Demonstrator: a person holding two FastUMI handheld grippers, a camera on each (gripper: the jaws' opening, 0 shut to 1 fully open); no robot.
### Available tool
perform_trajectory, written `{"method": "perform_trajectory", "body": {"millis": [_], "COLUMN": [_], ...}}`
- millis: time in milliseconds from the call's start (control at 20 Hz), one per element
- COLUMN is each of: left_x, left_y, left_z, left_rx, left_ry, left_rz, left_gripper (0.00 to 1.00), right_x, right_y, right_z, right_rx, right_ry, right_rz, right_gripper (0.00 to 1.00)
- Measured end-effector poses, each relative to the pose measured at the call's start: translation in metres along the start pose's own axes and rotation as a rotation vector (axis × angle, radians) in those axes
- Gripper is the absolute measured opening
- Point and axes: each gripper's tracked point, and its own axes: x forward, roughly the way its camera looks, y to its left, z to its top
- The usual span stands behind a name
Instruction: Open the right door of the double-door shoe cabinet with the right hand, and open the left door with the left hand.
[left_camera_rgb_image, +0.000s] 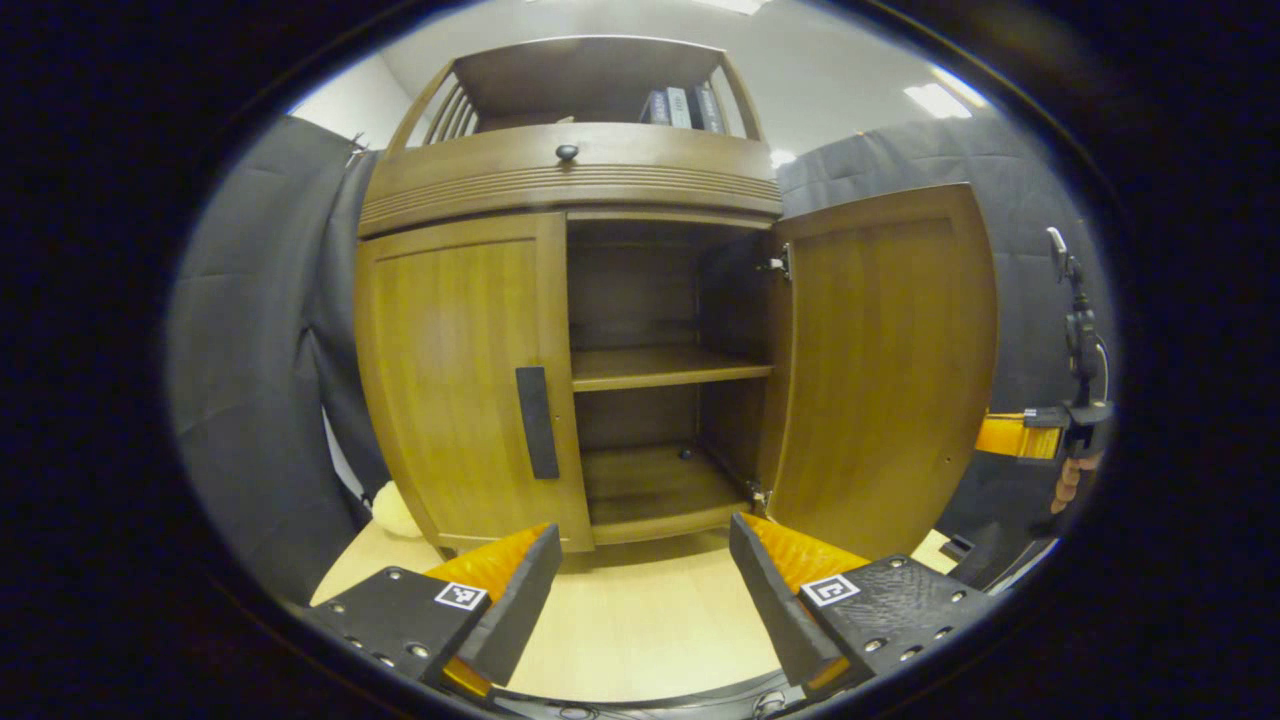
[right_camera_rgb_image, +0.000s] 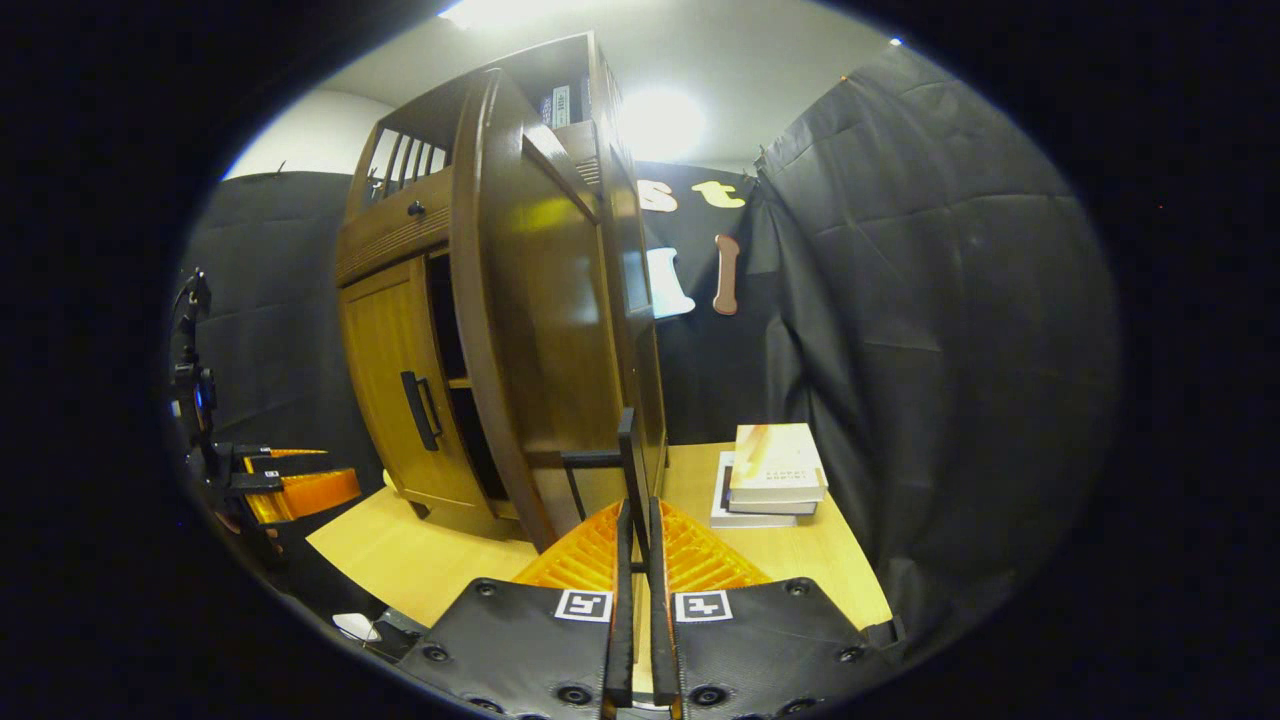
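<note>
Left gripper (left_camera_rgb_image: 640, 580) agape, right gripper (right_camera_rgb_image: 636, 545) clamped.

Shoe cabinet (left_camera_rgb_image: 460, 380): glossy brown wood, matt black handle (left_camera_rgb_image: 536, 422). Counter (left_camera_rgb_image: 640, 620): smooth pale wood. Tongs' pads (left_camera_rgb_image: 800, 550): ribbed orange plastic.

Book spines (left_camera_rgb_image: 680, 106) too small

Black cloth booth wall (right_camera_rgb_image: 930, 300) draped behind and to the sides, pale wood bench (left_camera_rgb_image: 640, 620), white ceiling (left_camera_rgb_image: 830, 70) with bright light panels (left_camera_rgb_image: 935, 100), small stack of books (right_camera_rgb_image: 770, 475) on bench by the cloth.
</note>
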Motion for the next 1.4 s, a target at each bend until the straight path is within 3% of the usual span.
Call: {"method": "perform_trajectory", "body": {"millis": [350,650,700,900,1000,1050,1100,1300,1350,1400], "left_x": [0.001,0.003,0.007,0.029,0.043,0.051,0.059,0.101,0.113,0.124], "left_y": [0.06,0.116,0.122,0.133,0.137,0.139,0.139,0.141,0.142,0.142], "left_z": [0.009,0.05,0.056,0.07,0.074,0.075,0.077,0.077,0.075,0.074], "left_rx": [-0.003,0.0,0.002,-0.014,-0.019,-0.022,-0.028,-0.05,-0.052,-0.054], "left_ry": [-0.042,-0.125,-0.135,-0.159,-0.157,-0.156,-0.155,-0.139,-0.133,-0.127], "left_rz": [-0.054,-0.031,-0.026,-0.011,0.015,0.027,0.035,0.056,0.064,0.07], "left_gripper": [0.98,1.0,1.0,1.0,1.0,0.95,1.0,1.0,1.0,1.0], "right_x": [-0.056,-0.094,-0.095,-0.092,-0.085,-0.081,-0.077,-0.065,-0.062,-0.058], "right_y": [-0.022,-0.042,-0.044,-0.053,-0.052,-0.049,-0.047,-0.045,-0.046,-0.048], "right_z": [0.003,0.022,0.024,0.044,0.05,0.051,0.052,0.052,0.049,0.049], "right_rx": [0.04,0.035,0.037,0.038,0.04,0.044,0.047,0.041,0.044,0.055], "right_ry": [-0.042,-0.078,-0.076,-0.107,-0.119,-0.123,-0.122,-0.131,-0.129,-0.123], "right_rz": [-0.261,-0.447,-0.464,-0.498,-0.484,-0.466,-0.452,-0.444,-0.45,-0.447], "right_gripper": [0.07,0.07,0.03,0.07,0.03,0.07,0.07,0.03,0.07,0.03]}}
